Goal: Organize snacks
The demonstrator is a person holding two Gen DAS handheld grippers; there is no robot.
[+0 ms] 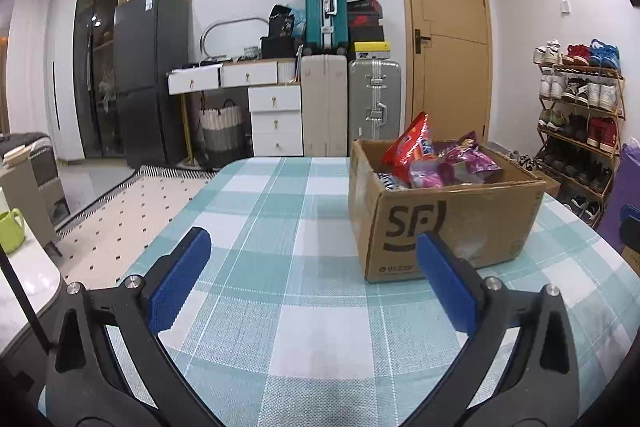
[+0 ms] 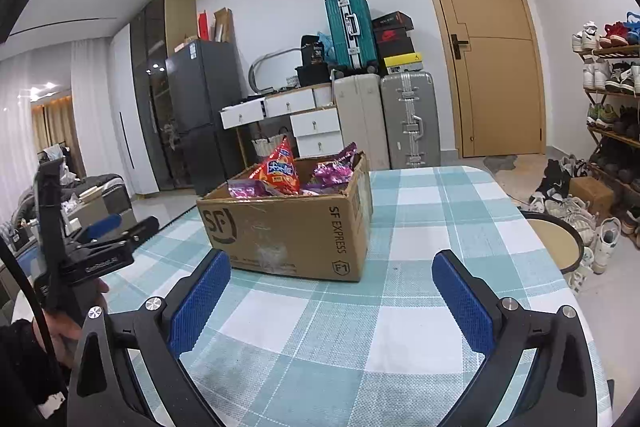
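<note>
Snack bags point(image 1: 436, 159) heaped in far cardboard box point(image 1: 448, 223); left gripper point(image 1: 312, 255) and right gripper point(image 2: 332, 279) spread wide, empty, poised to reach.

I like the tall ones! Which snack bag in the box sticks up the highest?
The red snack bag does. It stands upright in the cardboard box, its pointed corner poking up above the rim, while the purple bags beside it sit lower.

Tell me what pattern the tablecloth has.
The tablecloth has a teal, pale green and white check, clearest in the left wrist view.
</note>
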